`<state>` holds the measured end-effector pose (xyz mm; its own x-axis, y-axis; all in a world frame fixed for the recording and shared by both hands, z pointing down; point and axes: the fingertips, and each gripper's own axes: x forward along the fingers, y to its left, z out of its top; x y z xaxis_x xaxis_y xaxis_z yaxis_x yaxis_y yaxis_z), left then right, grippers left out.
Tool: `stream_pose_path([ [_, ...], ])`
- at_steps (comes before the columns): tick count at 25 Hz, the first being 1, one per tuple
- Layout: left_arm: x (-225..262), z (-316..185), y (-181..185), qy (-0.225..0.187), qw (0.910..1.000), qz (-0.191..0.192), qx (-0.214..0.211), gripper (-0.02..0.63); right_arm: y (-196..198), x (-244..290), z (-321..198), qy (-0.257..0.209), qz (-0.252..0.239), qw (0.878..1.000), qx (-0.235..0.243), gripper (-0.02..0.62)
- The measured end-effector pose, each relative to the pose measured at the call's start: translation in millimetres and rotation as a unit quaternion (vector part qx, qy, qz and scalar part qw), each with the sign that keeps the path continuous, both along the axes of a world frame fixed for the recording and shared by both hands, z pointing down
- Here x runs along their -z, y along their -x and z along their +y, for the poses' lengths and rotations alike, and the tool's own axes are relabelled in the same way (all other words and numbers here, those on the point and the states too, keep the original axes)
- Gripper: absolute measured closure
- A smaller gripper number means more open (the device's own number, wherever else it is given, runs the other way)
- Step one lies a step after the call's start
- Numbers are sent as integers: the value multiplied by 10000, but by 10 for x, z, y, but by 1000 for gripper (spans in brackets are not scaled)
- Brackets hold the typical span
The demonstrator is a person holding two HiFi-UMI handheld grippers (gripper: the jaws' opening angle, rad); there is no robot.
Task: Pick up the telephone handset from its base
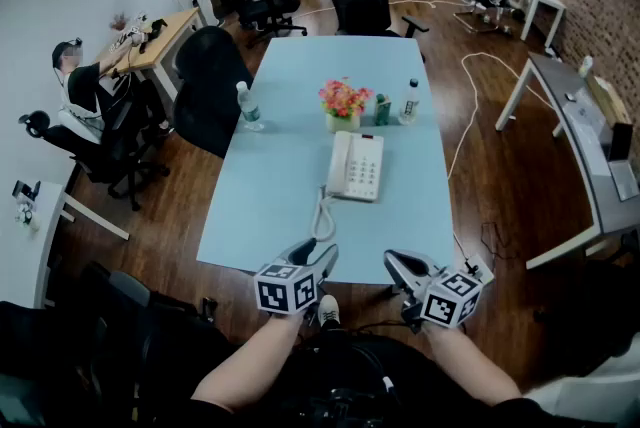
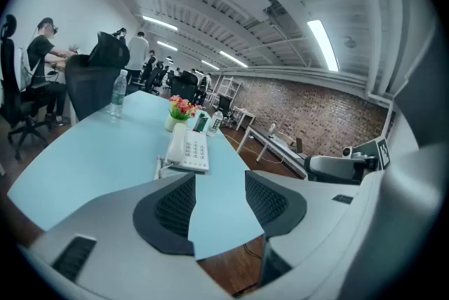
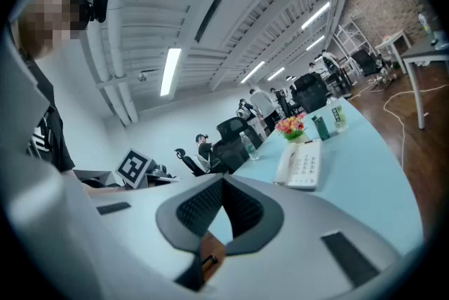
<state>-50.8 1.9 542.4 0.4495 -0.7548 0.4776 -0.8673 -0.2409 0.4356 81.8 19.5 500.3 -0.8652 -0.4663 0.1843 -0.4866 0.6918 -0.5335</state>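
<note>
Handset (image 1: pixel 340 162) seen seated on base (image 1: pixel 366 168), mid-table (image 1: pixel 280 216), in no grip. Left gripper (image 1: pixel 320 249) held wide, empty. Right gripper (image 1: pixel 393 259) closed to touching tips, empty. Both kept at near edge, well apart from phone. Scene fits handset awaiting lift or set back.

White handset (image 1: pixel 340 163) lies cradled on its base (image 1: pixel 366 168).

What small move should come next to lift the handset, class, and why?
Probably move the left claw forward to the handset: it is open, empty, short of the phone, and the handset lies on the phone's left side.
</note>
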Motion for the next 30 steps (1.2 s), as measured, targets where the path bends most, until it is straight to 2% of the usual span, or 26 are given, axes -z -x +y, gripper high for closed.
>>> stream_pose_path([
  [9, -79, -1224, 476, -98, 9988, -271, -385, 400, 522, -24, -926, -23, 85, 9992, -400, 577],
  [15, -160, -1753, 626, -121, 9976, -412, -536, 400, 732, -24, -1202, -43, 179, 9983, -553, 578],
  [20, -287, -2102, 587, -54, 9971, -500, -578, 399, 767, -20, -1375, -56, 275, 9978, -593, 578],
  [30, -739, -3025, 417, 93, 9932, -1162, -13, 360, 544, -27, -1665, -116, 566, 9983, -88, 577],
])
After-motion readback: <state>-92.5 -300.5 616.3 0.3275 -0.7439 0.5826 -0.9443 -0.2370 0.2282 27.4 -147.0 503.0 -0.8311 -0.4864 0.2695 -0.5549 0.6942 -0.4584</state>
